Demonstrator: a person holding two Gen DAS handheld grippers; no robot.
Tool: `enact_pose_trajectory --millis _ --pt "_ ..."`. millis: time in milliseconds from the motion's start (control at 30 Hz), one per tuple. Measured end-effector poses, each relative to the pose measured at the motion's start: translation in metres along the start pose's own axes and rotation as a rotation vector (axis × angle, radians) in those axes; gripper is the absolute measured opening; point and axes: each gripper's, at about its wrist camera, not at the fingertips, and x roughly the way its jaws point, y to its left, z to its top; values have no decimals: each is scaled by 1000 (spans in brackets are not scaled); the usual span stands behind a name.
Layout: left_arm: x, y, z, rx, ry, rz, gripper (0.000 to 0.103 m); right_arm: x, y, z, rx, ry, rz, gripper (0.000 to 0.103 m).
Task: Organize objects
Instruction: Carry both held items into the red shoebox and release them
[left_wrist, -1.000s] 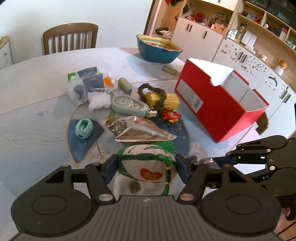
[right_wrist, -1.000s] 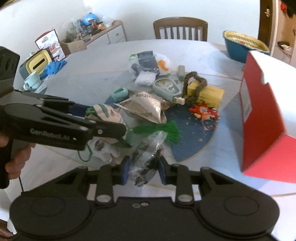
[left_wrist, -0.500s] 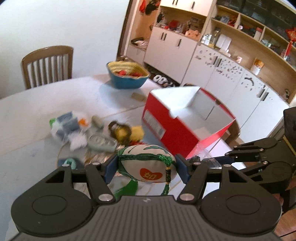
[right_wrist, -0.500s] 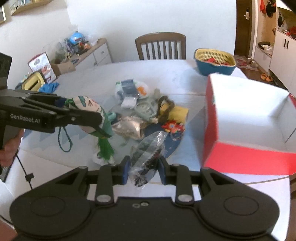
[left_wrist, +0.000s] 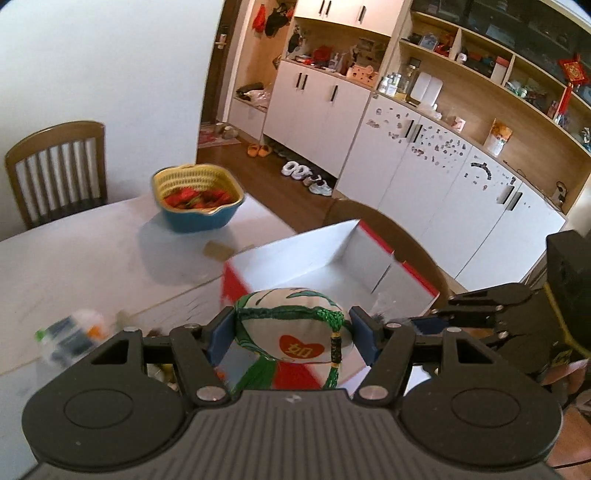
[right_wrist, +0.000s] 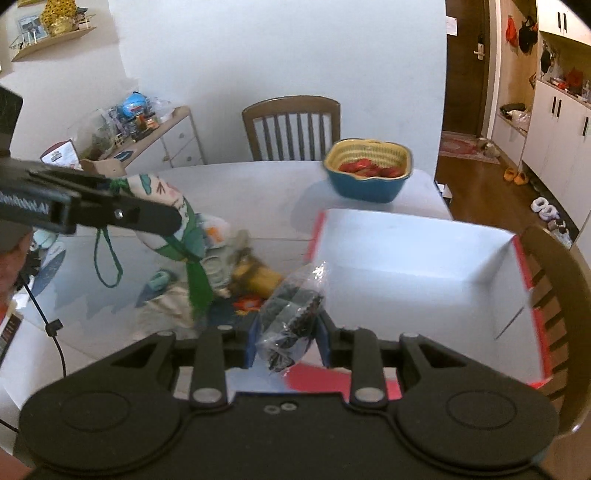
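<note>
My left gripper (left_wrist: 291, 328) is shut on a white cloth sachet (left_wrist: 291, 321) with green cord, a green tassel and a red heart patch. It hangs in the air in front of the open red box (left_wrist: 332, 258). In the right wrist view the same sachet (right_wrist: 166, 218) dangles at the left, above the table. My right gripper (right_wrist: 286, 338) is shut on a clear plastic bag of dark pieces (right_wrist: 291, 314), held over the near left corner of the red box (right_wrist: 413, 273), whose white inside shows nothing in it.
A blue bowl with a yellow basket of red things (right_wrist: 369, 171) stands beyond the box. A heap of small objects (right_wrist: 236, 273) lies on the round table (right_wrist: 240, 192) left of the box. Wooden chairs (right_wrist: 291, 127) stand around. A person's hand (right_wrist: 11, 258) shows at far left.
Both grippers have risen off the table with their loads and swung toward the red box. The heap of objects has dropped away to the lower left, and the box's white inside has come into view.
</note>
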Motion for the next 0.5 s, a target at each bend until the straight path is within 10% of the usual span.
enact_pose_trajectory --millis 500 --pt "119 -79 53 69 39 44 66 16 -119 3 0 46 -26 30"
